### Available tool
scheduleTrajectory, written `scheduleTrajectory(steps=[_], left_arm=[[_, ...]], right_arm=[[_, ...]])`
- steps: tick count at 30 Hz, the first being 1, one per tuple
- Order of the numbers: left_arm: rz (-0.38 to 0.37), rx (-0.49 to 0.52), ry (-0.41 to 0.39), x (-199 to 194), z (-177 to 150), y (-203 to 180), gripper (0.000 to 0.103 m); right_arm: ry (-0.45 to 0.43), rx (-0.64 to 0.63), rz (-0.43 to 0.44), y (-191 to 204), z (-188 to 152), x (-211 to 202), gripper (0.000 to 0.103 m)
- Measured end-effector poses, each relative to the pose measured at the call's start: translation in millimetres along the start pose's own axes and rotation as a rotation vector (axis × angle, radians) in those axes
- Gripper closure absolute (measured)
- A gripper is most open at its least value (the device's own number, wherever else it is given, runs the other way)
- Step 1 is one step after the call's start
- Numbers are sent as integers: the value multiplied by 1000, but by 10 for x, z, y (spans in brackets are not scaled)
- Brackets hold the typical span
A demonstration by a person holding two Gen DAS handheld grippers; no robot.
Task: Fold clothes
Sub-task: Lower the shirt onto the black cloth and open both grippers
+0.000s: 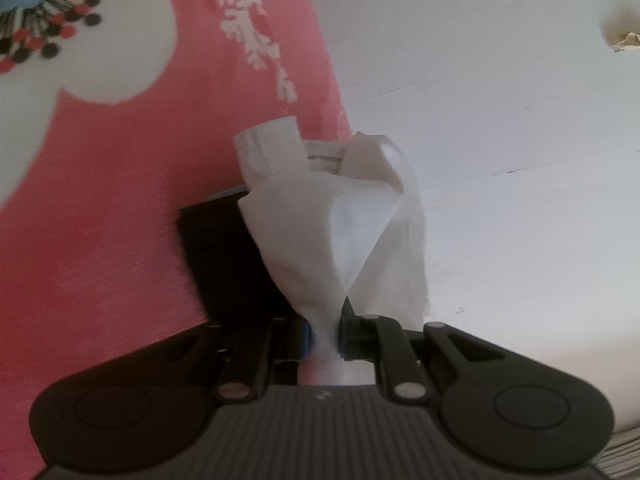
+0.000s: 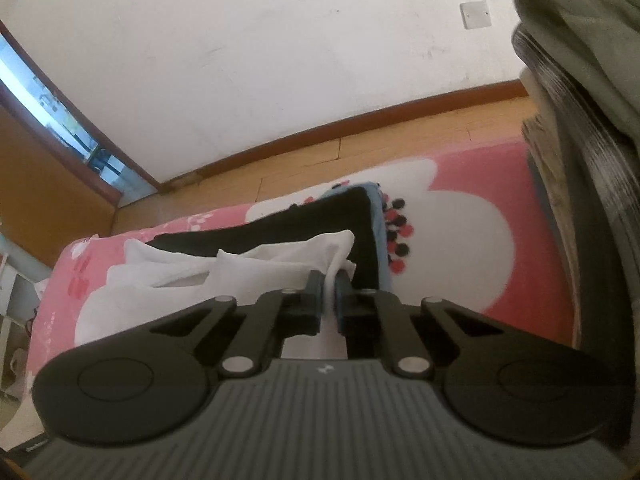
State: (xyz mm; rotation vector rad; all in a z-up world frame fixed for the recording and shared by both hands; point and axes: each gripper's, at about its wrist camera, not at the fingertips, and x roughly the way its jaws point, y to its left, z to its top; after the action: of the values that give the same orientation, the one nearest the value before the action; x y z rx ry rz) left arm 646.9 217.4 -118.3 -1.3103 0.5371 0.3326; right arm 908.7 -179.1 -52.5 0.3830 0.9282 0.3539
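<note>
A white wall point(image 2: 280, 52) fills the space above and beyond the right tongs, scuffed, with a pale switch plate point(image 2: 475, 15) up to their right. A reddish-brown skirting point(image 2: 360, 120) runs along its foot, above a wooden floor point(image 2: 304, 160). Far left of the tongs, a wooden door point(image 2: 48, 200) stands beside a bright glass strip point(image 2: 60, 120). Daylight is soft. Ahead of the tongs lies a bed with a pink flowered cover point(image 2: 500, 280).

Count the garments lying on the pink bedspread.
2: a white garment pinched by both grippers, and a black garment lying flat beneath it. More may be hidden underneath.
</note>
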Motion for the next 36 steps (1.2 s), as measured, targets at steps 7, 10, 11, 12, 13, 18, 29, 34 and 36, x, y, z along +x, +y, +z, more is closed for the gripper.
scheduleTrajectory(steps=[7, 10, 11, 12, 13, 18, 29, 34, 36], left_arm=[[-24, 2, -13, 73, -3, -38, 89], [-17, -8, -7, 72, -22, 48, 87], [-23, -15, -3, 54, -22, 76, 86], [-25, -18, 3, 29, -18, 96, 83], [-26, -20, 12, 4, -11, 112, 76], [10, 85, 52, -277, 10, 99, 44], [66, 778, -89, -494, 25, -935, 47], [181, 812, -81, -3, 40, -996, 50], [185, 781, -54, -26, 76, -1000, 50]], right_arm=[[-34, -65, -39, 88, 171, 86, 98], [-33, -91, -66, 73, 178, 102, 96], [-35, -94, -74, 63, 180, 67, 96], [-38, -97, -83, 53, 181, 33, 95], [-68, -104, -77, 62, 162, -90, 94], [-198, -214, -9, 200, -96, -830, 93], [-142, -560, 9, 594, -1003, -1040, 93], [-162, -492, -10, 471, -918, -953, 93], [-170, -461, -18, 416, -879, -921, 93]])
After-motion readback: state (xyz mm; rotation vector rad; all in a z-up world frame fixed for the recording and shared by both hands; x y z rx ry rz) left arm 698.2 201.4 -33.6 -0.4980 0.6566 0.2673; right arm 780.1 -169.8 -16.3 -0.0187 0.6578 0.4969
